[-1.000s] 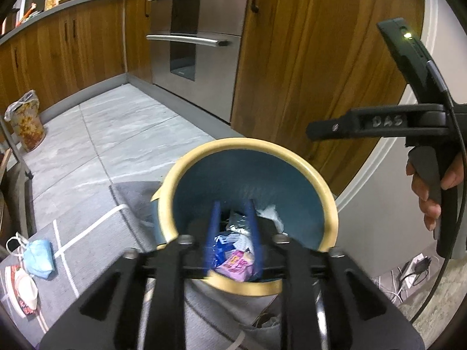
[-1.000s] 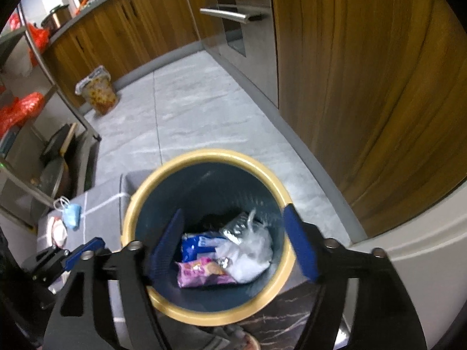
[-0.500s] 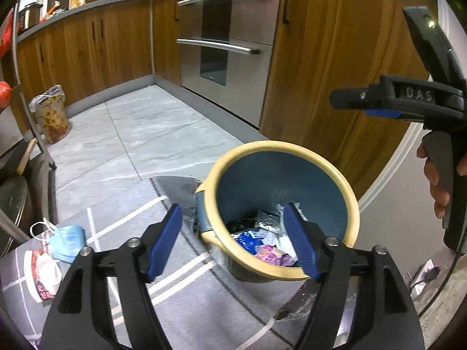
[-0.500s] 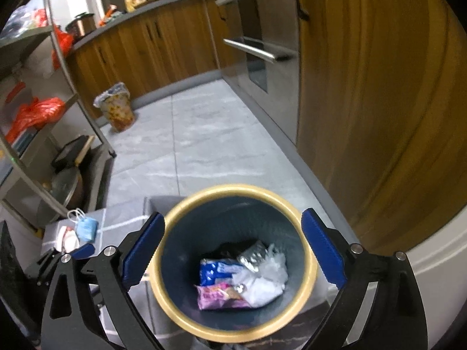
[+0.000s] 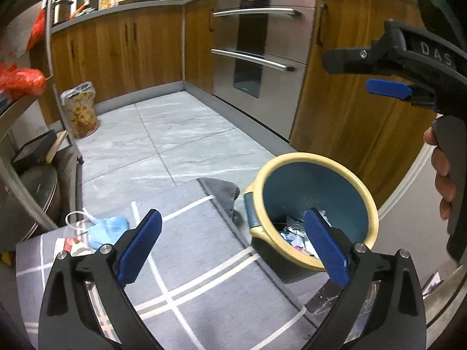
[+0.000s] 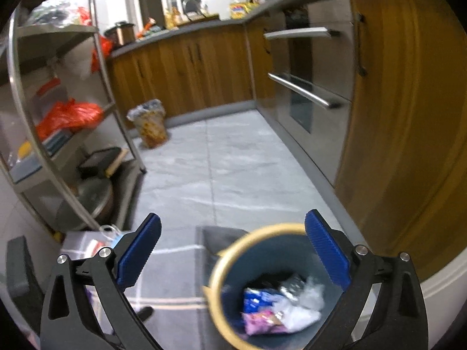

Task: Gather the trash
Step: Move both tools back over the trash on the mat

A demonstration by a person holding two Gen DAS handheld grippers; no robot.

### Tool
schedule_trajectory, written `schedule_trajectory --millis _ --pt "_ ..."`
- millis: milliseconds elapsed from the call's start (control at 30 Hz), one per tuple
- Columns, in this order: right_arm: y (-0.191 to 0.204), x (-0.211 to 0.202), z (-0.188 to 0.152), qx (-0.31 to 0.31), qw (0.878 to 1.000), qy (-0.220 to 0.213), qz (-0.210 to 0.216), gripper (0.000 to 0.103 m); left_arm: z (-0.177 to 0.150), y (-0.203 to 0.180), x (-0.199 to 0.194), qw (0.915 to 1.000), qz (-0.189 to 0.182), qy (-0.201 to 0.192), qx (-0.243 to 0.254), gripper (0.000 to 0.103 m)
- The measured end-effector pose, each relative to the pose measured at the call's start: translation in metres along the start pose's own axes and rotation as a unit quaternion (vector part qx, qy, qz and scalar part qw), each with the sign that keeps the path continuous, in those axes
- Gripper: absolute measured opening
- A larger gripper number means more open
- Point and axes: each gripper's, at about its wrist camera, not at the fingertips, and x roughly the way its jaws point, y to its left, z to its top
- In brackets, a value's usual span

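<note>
Both tools, left tool point(image 5: 233, 245) and right tool point(image 6: 233, 248), had just been opening and stood wide, empty. Trash sat in the bin point(image 5: 362, 180), lower right; next likely the mask point(image 5: 108, 230), lower left on the rug.

Both wrist cameras look forward and down along their own fingers, from above the floor. Both share the bin point(image 5: 315, 201) point(image 6: 262, 285), rug point(image 5: 204, 277) point(image 6: 175, 277) and oven point(image 5: 262, 58) point(image 6: 309, 87).

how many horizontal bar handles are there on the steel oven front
2. The upper handle runs across the top of the steel oven front; the lower handle sits below it, above the dark window. Nothing seems to hide more.
</note>
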Motion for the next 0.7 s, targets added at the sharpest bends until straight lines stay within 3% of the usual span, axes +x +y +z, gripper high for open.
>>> schedule_trajectory --millis 200,433,700 --pt "0.042 0.025 -0.005 -0.051 0.998 0.027 0.027 0.098 -0.01 0.022 -0.014 0.9998 0.022 0.0 0.004 0.097" --pt "0.088 0.049 -0.006 -0.049 0.995 0.049 0.077 0.098 -0.025 0.061 -0.026 0.9985 0.045 0.016 -0.026 0.097" --pt "0.15 0.078 -0.018 -0.091 0.986 0.081 0.113 0.098 -0.048 0.107 -0.041 0.9944 0.088 0.033 -0.048 0.097"
